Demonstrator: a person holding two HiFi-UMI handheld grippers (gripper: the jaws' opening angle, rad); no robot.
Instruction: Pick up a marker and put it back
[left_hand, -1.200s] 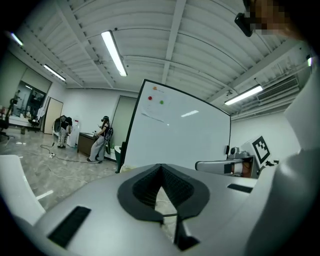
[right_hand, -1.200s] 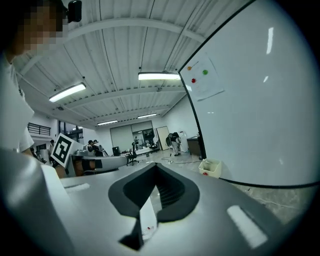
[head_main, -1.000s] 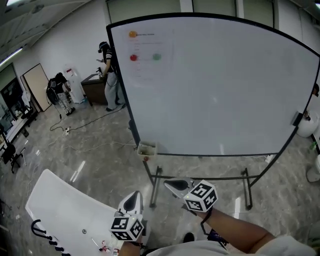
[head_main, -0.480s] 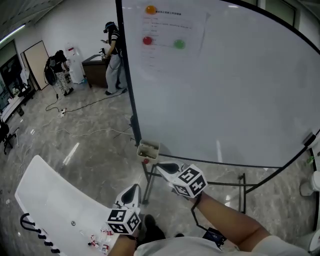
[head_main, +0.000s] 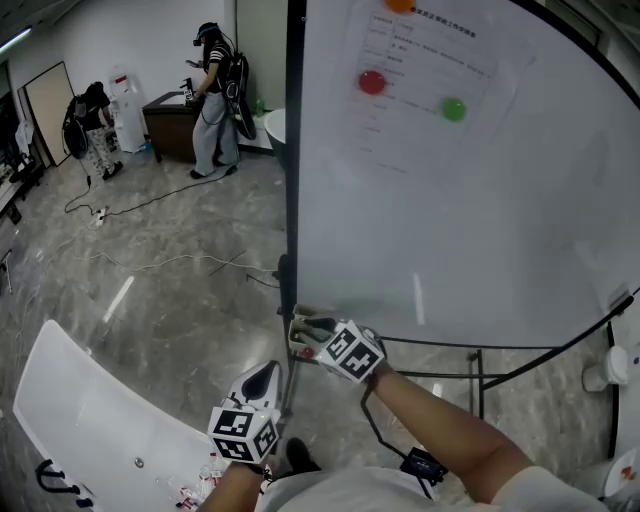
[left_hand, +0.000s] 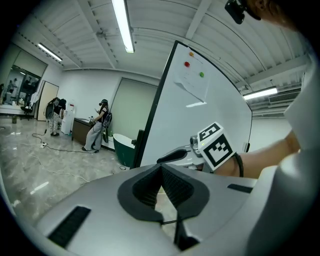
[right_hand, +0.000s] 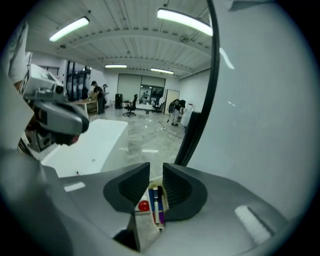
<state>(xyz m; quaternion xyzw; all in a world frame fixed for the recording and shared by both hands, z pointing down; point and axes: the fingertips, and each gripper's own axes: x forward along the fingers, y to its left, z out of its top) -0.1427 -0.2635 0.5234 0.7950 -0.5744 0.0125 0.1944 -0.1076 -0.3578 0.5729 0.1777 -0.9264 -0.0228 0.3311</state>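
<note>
Several markers, one blue and one purple, lie in a small tray beside a red round piece. The tray hangs at the whiteboard's lower left corner. My right gripper hovers just above the tray, jaws open a little and empty; in the head view the right gripper reaches over the tray. My left gripper hangs lower and nearer to me, shut with nothing in it. The left gripper view shows its pads meeting at the left gripper tip, with the right gripper beyond.
The board's black frame post rises right behind the tray, and its stand legs spread below. A sheet with red and green magnets is pinned up high. A white table lies lower left. People stand far back.
I have come closer to the board. My right gripper has moved forward and left until it is over the tray. The left gripper has stayed low and shut.
</note>
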